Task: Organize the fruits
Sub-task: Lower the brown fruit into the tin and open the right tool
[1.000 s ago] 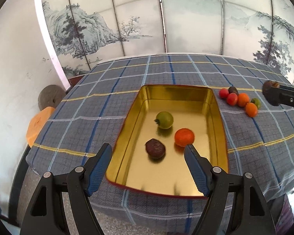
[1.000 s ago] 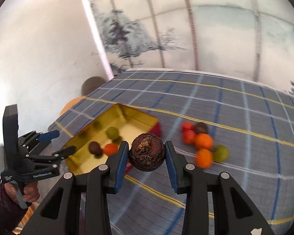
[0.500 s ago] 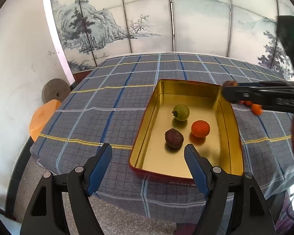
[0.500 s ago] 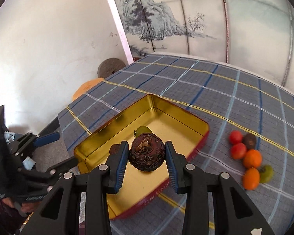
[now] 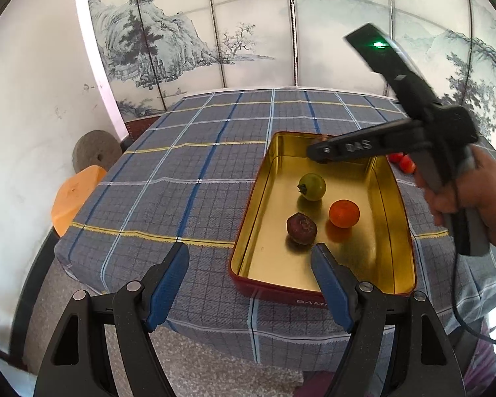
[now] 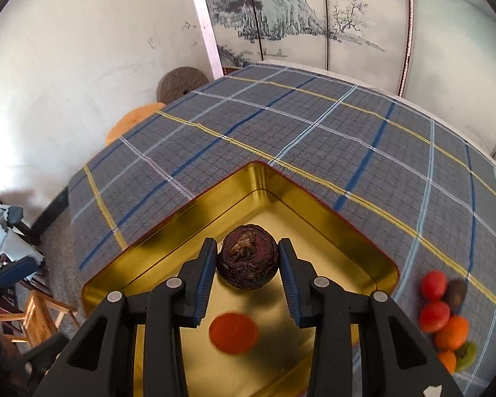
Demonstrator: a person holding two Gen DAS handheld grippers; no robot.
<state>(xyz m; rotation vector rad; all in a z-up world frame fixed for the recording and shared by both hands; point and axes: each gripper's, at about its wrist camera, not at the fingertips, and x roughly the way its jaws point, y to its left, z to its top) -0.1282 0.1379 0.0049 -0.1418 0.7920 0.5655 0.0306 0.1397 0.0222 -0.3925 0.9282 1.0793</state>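
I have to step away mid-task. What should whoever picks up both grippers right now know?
Right gripper: shut on a dark wrinkled fruit, held over the far end of the gold tray.
Left gripper: open, empty, at the tray's near edge.
Done: green fruit, orange fruit and dark fruit lie in the tray.
Left: release the held fruit, then move the fruit cluster from the cloth beside the tray.

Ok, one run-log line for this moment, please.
right gripper: shut on dark brown fruit, over gold tray | left gripper: open, empty
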